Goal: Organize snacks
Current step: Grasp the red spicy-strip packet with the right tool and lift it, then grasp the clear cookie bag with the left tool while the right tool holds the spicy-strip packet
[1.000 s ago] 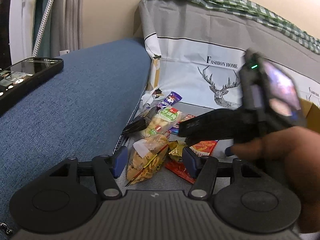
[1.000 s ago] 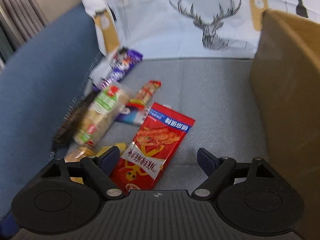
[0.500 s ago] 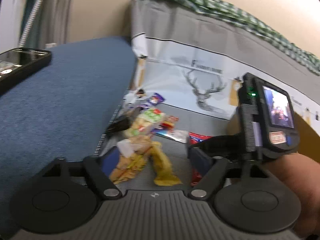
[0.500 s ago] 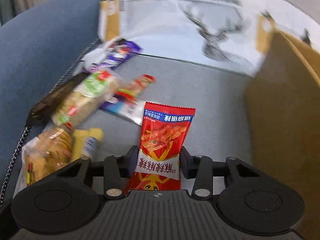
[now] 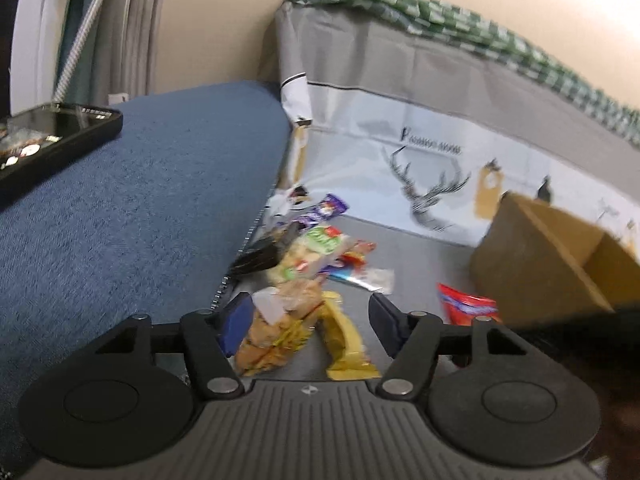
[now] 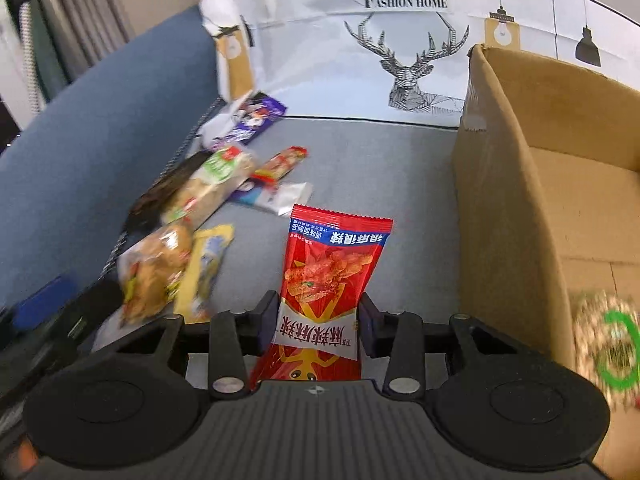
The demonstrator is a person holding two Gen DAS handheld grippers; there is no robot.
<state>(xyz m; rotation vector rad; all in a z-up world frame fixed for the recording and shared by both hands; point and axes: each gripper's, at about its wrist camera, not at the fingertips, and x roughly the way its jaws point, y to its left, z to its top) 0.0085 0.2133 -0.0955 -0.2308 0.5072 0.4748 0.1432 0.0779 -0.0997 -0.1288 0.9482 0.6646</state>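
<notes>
My right gripper [image 6: 318, 322] is shut on a red snack packet [image 6: 332, 264] and holds it above the grey seat, just left of the open cardboard box [image 6: 504, 200]. In the left wrist view the same red packet [image 5: 466, 306] shows beside the box [image 5: 532, 256]. My left gripper [image 5: 310, 322] hangs low over the snack pile with its jaws closing. A clear bag of biscuits [image 5: 276, 328] and a yellow packet [image 5: 344, 344] lie between its pads, which do not press on them.
Further back lie a green-labelled bag [image 5: 316, 252], a purple packet [image 5: 324, 210] and a few thin wrappers. A blue armrest [image 5: 140, 200] with a black phone [image 5: 52, 136] rises on the left. A round green-ringed snack [image 6: 608, 344] lies in the box.
My right gripper closed on the red packet, lifted it and carried it toward the box. My left gripper widened, then narrowed over the biscuit bag, staying almost in place.
</notes>
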